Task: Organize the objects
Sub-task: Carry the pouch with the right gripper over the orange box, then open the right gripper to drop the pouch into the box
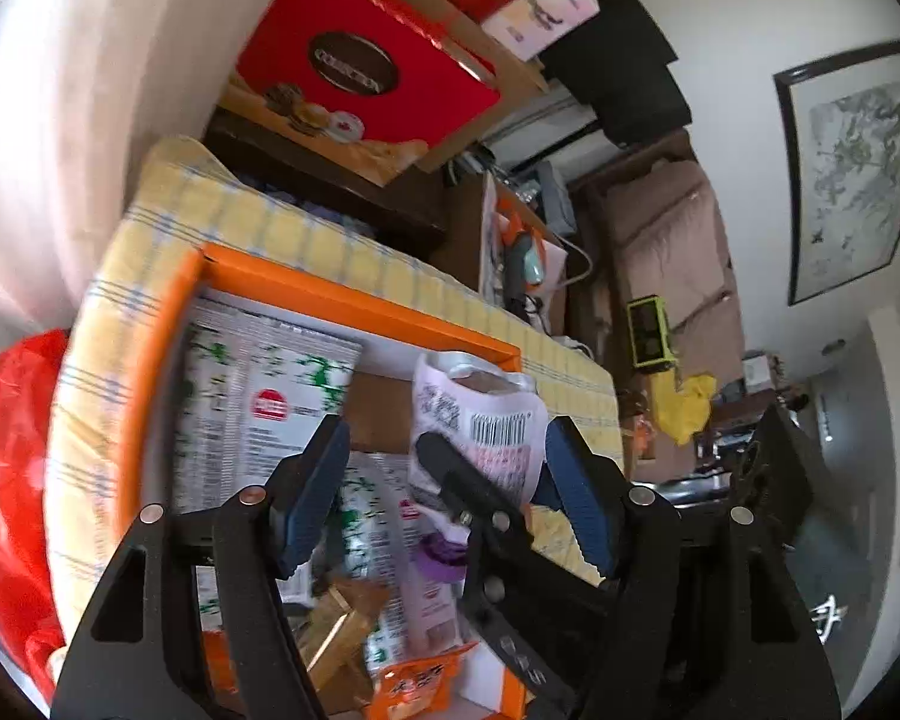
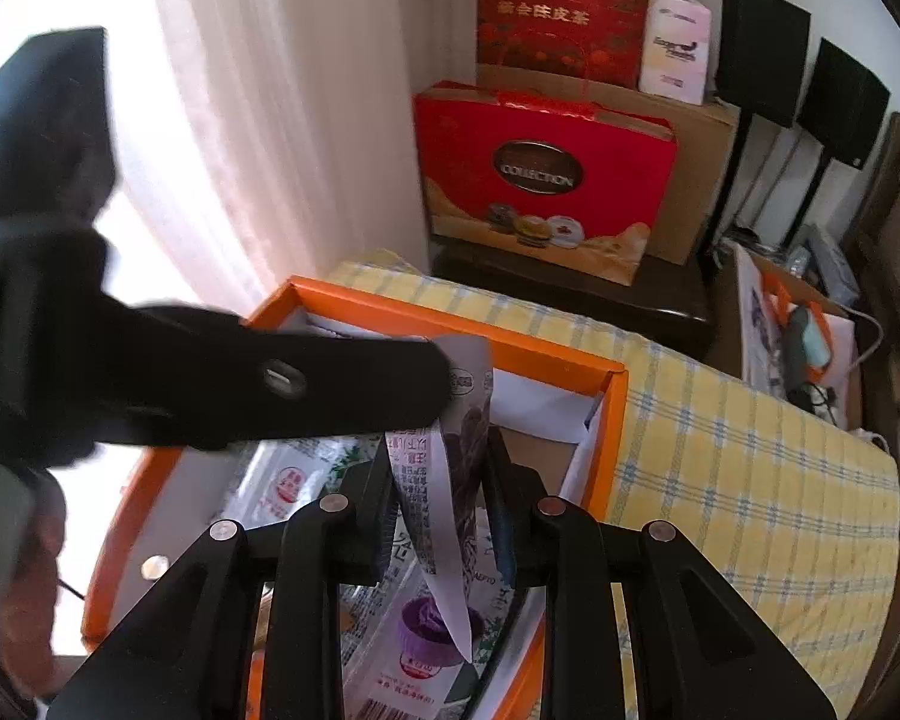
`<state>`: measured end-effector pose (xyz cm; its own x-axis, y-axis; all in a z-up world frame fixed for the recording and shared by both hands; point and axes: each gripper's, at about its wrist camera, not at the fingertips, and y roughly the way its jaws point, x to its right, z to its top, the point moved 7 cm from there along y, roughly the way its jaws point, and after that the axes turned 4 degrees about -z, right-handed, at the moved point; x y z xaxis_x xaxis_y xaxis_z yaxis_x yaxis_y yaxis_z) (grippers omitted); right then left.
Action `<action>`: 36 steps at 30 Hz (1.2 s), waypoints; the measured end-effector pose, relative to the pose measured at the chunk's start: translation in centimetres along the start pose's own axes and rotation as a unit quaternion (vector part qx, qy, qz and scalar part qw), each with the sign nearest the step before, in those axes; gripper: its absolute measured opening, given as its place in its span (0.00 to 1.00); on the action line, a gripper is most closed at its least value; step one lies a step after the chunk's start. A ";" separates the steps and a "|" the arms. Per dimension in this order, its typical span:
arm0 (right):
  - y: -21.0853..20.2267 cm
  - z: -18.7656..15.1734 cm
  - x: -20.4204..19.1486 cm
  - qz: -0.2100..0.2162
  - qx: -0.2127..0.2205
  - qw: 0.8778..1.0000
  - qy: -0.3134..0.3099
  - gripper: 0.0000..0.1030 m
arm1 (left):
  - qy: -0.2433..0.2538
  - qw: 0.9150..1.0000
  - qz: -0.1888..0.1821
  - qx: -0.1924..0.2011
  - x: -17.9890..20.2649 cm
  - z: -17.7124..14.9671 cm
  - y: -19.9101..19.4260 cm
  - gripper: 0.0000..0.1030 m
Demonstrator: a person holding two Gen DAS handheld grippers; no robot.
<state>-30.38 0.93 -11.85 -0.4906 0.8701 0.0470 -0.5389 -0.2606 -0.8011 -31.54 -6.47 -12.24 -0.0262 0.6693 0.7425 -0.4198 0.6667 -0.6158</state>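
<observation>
An orange box (image 1: 354,294) (image 2: 450,312) lies open on a yellow checked cloth (image 1: 270,222) (image 2: 720,450). Inside are green-and-white printed packets (image 1: 258,384), a packet with a purple cupcake picture (image 2: 426,624) (image 1: 438,552), a gold wrapped piece (image 1: 336,630) and an orange packet (image 1: 414,678). My right gripper (image 2: 438,450) is shut on a white snack packet (image 2: 420,492) with a barcode (image 1: 498,426), held upright over the box. My left gripper (image 1: 450,426) straddles that packet with its blue pads (image 1: 318,480) apart, the left pad well off it. One of its black fingers (image 2: 270,384) crosses the right wrist view.
Red gift boxes (image 1: 354,78) (image 2: 546,180) and brown cartons stand on a dark stand behind the cloth. A white curtain (image 2: 270,120) hangs at the left. A red plastic bag (image 1: 6,450) lies beside the cloth. A person's hand (image 2: 30,570) shows at lower left.
</observation>
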 end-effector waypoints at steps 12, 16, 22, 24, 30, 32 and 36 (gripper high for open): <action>1.1 -0.4 0.0 -0.057 -0.021 0.998 0.007 0.38 | -0.017 1.000 0.005 0.026 -2.3 -0.3 -3.6 0.63; 0.4 -0.5 -0.8 -0.013 -0.021 0.999 0.028 0.41 | -0.013 1.000 0.008 0.024 -2.3 -0.7 -4.0 0.64; -0.1 -1.1 -2.1 0.065 -0.048 0.995 0.050 0.41 | -0.011 1.000 0.010 0.021 -2.4 -1.2 -4.5 0.64; -0.4 -1.3 -2.3 0.093 -0.055 0.993 0.057 0.41 | -0.011 1.000 0.009 0.020 -2.3 -1.6 -4.6 0.64; -1.0 -2.3 -2.5 0.129 -0.082 0.987 0.058 0.43 | -0.016 1.000 0.007 0.013 -2.3 -3.0 -4.5 0.66; -1.9 -2.3 -2.3 0.134 -0.072 0.987 0.058 0.43 | -0.014 1.000 0.008 0.009 -2.1 -3.6 -4.5 0.66; -4.4 -2.5 -1.5 0.132 -0.047 0.988 0.059 0.47 | 0.003 1.000 0.024 0.005 -1.5 -4.8 -4.8 0.72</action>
<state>-25.55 1.82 -9.95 -0.5188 0.8216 -0.2365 -0.3343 -0.4495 -0.8284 -25.11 -9.04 -11.67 -0.0418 0.7025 0.7105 -0.4279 0.6300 -0.6481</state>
